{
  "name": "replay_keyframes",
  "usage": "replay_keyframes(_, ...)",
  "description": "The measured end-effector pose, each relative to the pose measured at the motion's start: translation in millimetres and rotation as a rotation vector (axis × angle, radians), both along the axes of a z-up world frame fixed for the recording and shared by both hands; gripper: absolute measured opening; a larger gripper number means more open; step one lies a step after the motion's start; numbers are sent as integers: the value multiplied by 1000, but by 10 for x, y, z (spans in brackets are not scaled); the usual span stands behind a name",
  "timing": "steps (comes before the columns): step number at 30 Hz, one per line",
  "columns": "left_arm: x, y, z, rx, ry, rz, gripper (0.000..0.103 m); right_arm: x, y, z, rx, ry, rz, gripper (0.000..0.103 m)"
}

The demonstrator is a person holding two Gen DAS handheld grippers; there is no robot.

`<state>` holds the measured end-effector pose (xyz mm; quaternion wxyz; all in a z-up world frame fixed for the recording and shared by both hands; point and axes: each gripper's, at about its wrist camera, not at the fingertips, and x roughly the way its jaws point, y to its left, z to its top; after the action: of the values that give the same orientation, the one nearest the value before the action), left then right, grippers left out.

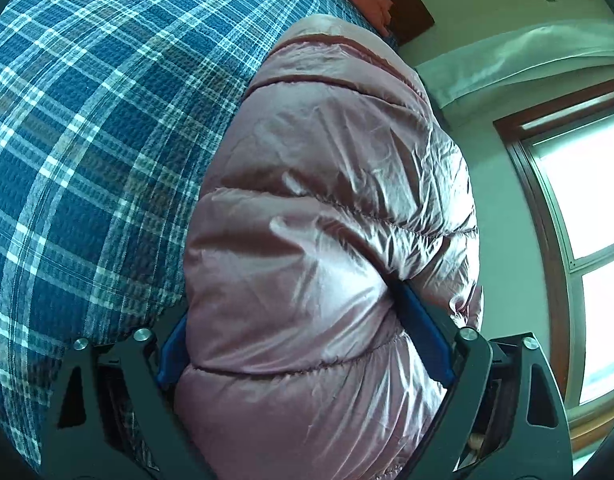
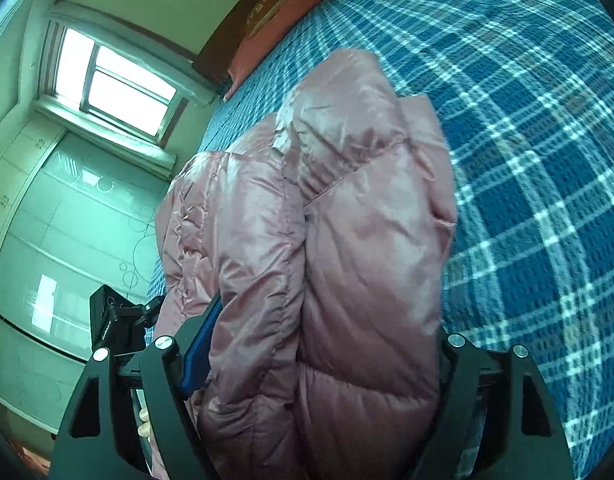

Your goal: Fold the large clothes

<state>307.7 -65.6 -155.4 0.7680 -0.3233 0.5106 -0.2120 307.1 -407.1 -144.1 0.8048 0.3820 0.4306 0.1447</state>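
A shiny pink down jacket (image 1: 327, 200) lies bunched on a blue plaid bedspread (image 1: 87, 140). My left gripper (image 1: 291, 308) has a thick fold of it filling the gap between its jaws, and both blue pads (image 1: 423, 328) press into the padding. In the right wrist view the same jacket (image 2: 347, 220) bulges up between the jaws of my right gripper (image 2: 331, 316). Its left blue pad (image 2: 201, 344) lies against the fabric, while the right finger is hidden behind the jacket. Both grippers are shut on the jacket.
The bedspread (image 2: 527, 160) stretches far to one side. A pink pillow (image 2: 275, 28) and dark headboard (image 2: 243, 12) are at the bed's far end. A window (image 2: 115, 84) and pale wardrobe doors (image 2: 67, 220) stand beyond the bed's edge. Black hardware (image 2: 111, 320) shows beside the jacket.
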Motion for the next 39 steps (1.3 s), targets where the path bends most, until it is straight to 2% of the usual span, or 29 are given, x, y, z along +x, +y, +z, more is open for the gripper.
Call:
replay_keyframes(4, -7, 7, -8, -37, 4, 1, 69, 33, -39, -108, 70, 1, -1, 61)
replay_keyframes(8, -47, 37, 2, -55, -7, -9, 53, -2, -83, -179, 200, -13, -25, 44)
replay_keyframes(10, -73, 60, 29, -64, -16, -16, 45, -33, -77, -152, 228, -20, -35, 41)
replay_keyframes(12, -112, 95, 72, -62, -34, -25, 42, -48, -51, -100, 241, -41, -39, 38)
replay_keyframes(19, -125, 361, 375, -65, -108, -3, 38, 125, 181, 53, 283, -100, -1, 36)
replay_keyframes(28, 422, 937, 711, 18, -196, 65, 38, 1085, 748, 11, 427, -135, 58, 35)
replay_keyframes(31, 692, 1104, 641, 63, -181, 79, 38, 1405, 897, -155, 448, -102, 61, 35)
replay_keyframes(34, 873, 1188, 431, 108, -128, 84, 38, 1541, 947, -344, 443, -50, 46, 35)
replay_keyframes(36, 945, 1209, 273, 106, -90, 92, 40, 1600, 915, -472, 458, -23, 31, 35)
replay_keyframes(39, 942, 1213, 245, 102, -89, 90, 43, 1586, 881, -464, 434, -25, 43, 35)
